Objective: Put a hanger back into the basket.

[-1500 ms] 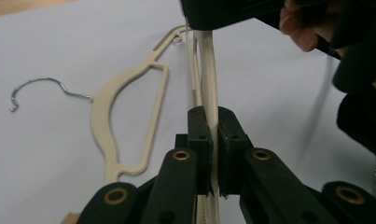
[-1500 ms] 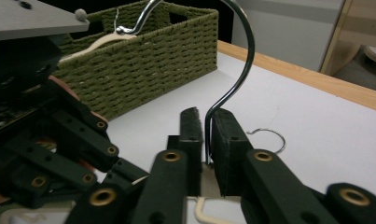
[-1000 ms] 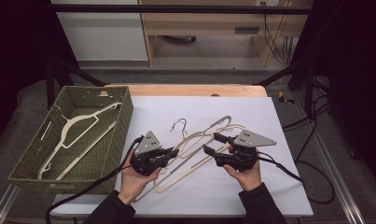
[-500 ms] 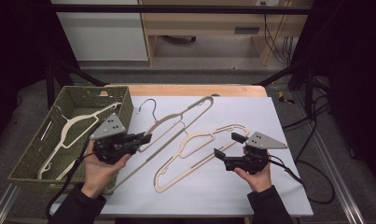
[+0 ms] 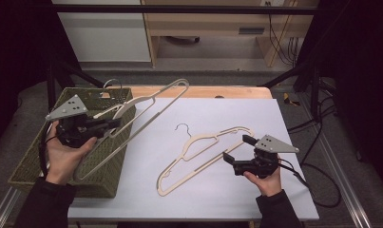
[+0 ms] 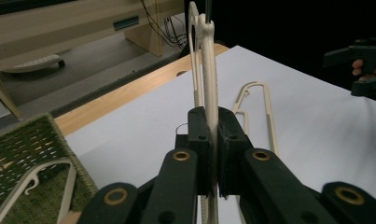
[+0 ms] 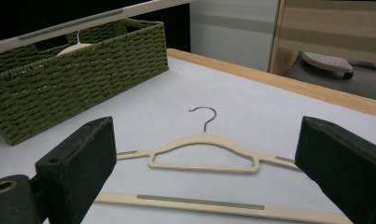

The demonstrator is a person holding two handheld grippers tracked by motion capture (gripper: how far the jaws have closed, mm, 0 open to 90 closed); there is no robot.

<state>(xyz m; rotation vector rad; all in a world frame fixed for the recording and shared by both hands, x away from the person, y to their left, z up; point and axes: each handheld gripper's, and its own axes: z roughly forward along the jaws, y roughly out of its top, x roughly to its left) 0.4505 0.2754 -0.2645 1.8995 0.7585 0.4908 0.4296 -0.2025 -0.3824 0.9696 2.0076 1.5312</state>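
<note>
From the high view, the green woven basket [image 5: 110, 187] sits at the table's left edge; the left gripper [image 5: 114, 124] now holds a cream hanger [image 5: 148, 102] tilted over it, carried leftward since before. Bare white tabletop [image 5: 236, 114] surrounds the second hanger [image 5: 205, 142]. The left gripper view shows jaws clamped on the hanger. The right gripper view shows the right gripper [image 7: 206, 175] spread wide, just short of the second hanger.

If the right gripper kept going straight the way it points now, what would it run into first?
Probably the cream hanger lying flat on the table: the right gripper, jaws open, faces it, bottom bar nearest. The basket sits further left.
</note>
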